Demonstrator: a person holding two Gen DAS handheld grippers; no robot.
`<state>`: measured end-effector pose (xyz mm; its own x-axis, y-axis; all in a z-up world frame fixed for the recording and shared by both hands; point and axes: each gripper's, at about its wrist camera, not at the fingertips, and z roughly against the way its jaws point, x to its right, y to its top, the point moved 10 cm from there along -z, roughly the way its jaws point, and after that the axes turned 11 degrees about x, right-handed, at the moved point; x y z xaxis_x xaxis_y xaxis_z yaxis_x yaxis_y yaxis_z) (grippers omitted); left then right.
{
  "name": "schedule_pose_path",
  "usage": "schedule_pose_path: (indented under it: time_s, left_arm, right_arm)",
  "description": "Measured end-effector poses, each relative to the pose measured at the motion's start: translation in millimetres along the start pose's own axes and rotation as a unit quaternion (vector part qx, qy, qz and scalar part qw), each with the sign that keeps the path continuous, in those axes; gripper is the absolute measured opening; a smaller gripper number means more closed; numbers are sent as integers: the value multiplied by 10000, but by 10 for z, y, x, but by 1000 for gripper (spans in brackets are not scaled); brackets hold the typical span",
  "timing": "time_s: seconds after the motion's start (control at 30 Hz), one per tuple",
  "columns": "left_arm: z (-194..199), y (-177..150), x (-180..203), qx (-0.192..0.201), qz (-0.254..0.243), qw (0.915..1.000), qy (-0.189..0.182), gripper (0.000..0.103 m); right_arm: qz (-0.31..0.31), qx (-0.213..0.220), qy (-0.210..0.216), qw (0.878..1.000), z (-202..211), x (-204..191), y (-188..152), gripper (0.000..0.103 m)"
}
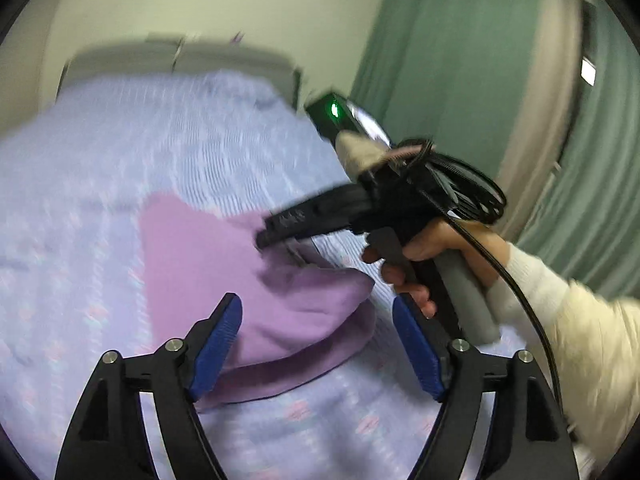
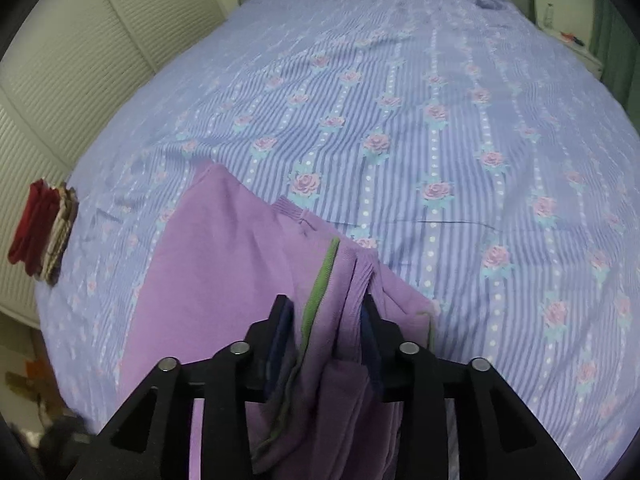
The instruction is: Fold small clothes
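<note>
The garment [image 2: 224, 280] lay on the bed [image 2: 440, 120], its bunched edge clamped in the right gripper [image 2: 326, 316]; the left gripper [image 1: 316, 344] was spread, empty, just behind the fold.

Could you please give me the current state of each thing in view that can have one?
Left gripper: open, nothing pinched.
Right gripper: garment bunched between its fingers; grip unclear.
Purple garment: partly folded, lying on the bedspread.
Bedspread: spread over the bed, slightly wrinkled.
Clothes stack: folded, at the bed's edge.
</note>
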<state>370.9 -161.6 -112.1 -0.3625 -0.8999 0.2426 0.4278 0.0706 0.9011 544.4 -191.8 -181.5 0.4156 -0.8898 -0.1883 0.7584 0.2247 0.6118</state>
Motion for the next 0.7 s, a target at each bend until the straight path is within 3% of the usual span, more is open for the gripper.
schedule_pose_path:
  time_s: [0.1,0.2,0.23,0.27,0.43,0.5,0.63,0.7]
  left_arm:
    - [205,14,-274,87,-543,9983,201,80]
    - [227,-35,-664,-20,-655,9968,449,79]
    - [225,-58,-758,-57,-628,9967,504,74]
    - [201,-78,-850,-102,-566,9967,573,68]
    - [80,-217,-945,-367,-331,9980,387,57]
    - [40,-313,-907,-454,-412,9976,309,55]
    - [-14,-508,-684,-590,-599,9965,-30,54]
    - [-42,-568,-616,-608,-848,9945,62,54]
  right_arm:
    - [117,528,-202,9983,341,-50,32,50]
    - [-14,1048,-44,9945,728,-163,-7,51]
    - [-22,1138,39,9935,848,-238,-75,51]
    - [-19,1153,47,9933,890,-276,-114,51]
    - [-79,1003,-68,9949,859,-377,-324,45]
    - [-226,816,-92,9964,752,-359,-427,37]
    - [-331,597,-291,9972,633,-233,-582,37]
    - [-411,584,-248,9971,624,-201,-633,36]
